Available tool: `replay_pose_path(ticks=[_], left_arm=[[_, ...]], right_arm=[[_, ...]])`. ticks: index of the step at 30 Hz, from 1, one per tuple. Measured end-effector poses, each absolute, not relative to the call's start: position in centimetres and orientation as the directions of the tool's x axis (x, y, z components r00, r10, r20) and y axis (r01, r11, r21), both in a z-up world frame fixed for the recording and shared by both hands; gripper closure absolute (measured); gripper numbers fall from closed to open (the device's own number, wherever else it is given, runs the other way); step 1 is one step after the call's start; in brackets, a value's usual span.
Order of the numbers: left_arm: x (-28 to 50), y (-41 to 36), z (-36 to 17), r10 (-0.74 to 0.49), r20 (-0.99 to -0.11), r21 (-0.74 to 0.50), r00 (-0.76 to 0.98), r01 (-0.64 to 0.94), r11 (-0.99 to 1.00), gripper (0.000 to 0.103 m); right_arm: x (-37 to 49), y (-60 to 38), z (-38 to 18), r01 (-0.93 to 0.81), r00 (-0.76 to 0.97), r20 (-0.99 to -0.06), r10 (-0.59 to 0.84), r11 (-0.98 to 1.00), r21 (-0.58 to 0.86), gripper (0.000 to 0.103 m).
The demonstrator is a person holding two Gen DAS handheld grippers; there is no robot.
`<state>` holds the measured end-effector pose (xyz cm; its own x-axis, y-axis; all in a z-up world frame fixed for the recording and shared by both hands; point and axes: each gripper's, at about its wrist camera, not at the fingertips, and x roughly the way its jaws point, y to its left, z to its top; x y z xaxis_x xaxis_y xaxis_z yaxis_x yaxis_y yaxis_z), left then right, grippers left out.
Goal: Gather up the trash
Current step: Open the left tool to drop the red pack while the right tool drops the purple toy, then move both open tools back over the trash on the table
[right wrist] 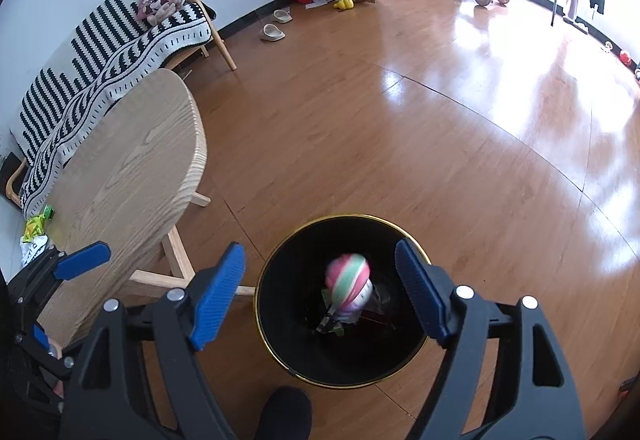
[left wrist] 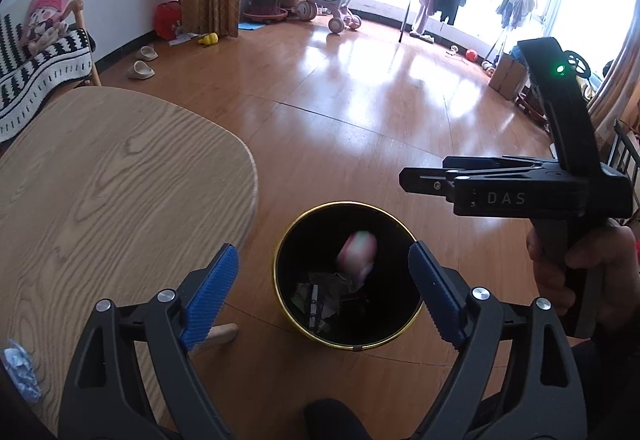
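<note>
A black trash bin with a gold rim [left wrist: 340,203] [right wrist: 352,217] stands on the wooden floor beside the table. A pink, green and white striped ball [left wrist: 357,254] [right wrist: 347,278] appears blurred inside the bin's mouth, touching neither gripper. Crumpled wrappers [left wrist: 316,300] [right wrist: 332,324] lie at the bin's bottom. My left gripper [left wrist: 322,252] [right wrist: 70,288] hangs open over the bin with nothing between its blue pads. My right gripper [right wrist: 319,250] [left wrist: 408,176] is open too, above the bin, held by a hand at the right of the left wrist view.
A round wooden table [left wrist: 100,180] [right wrist: 132,160] stands left of the bin. On it lie a blue-white wrapper [left wrist: 20,368] and yellow-green wrappers [right wrist: 36,228]. A bench with a striped blanket [right wrist: 100,56] lines the wall. A dark foot [right wrist: 284,416] is near the bin.
</note>
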<state>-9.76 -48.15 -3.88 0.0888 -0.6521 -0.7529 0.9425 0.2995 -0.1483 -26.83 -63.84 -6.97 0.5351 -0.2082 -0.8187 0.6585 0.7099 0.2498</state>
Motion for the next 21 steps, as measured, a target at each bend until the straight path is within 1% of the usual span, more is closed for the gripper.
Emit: replay_pose_path(ticks=[3,6,11,17,21], left_arm=[[-9.2,-47.0,-3.1,-0.663,-0.742,-0.148,0.100,0.940,0.308,0.018],[-8.4,-44.9,-1.9,-0.675,-0.726,-0.141,0.132,0.932,0.333,0.014],[-6.1,-40.3,0.2,-0.688,-0.696,-0.140,0.205,0.901,0.411,0.011],[-1.9,-31.1,1.8,-0.650,-0.672,-0.106,0.354,0.823,0.558,0.010],[1.6,-22.4,1.7,-0.572,-0.673,-0.084,0.469,0.720,0.688,0.010]], right_arm=[[-25.9,-63.0,-6.5,0.647,0.541,-0.816,-0.203,0.721,0.249,0.028],[-24.5,-62.2,-5.7,0.623,0.566,-0.803,-0.186,0.735,0.268,0.028],[-19.7,-58.6,-3.9,0.538,0.615,-0.779,-0.122,0.787,0.301,0.027],[-12.2,-51.5,-1.9,0.386,0.650,-0.760,-0.018,0.869,0.309,0.026],[-7.6,-45.2,-0.9,0.272,0.638,-0.769,0.051,0.919,0.287,0.026]])
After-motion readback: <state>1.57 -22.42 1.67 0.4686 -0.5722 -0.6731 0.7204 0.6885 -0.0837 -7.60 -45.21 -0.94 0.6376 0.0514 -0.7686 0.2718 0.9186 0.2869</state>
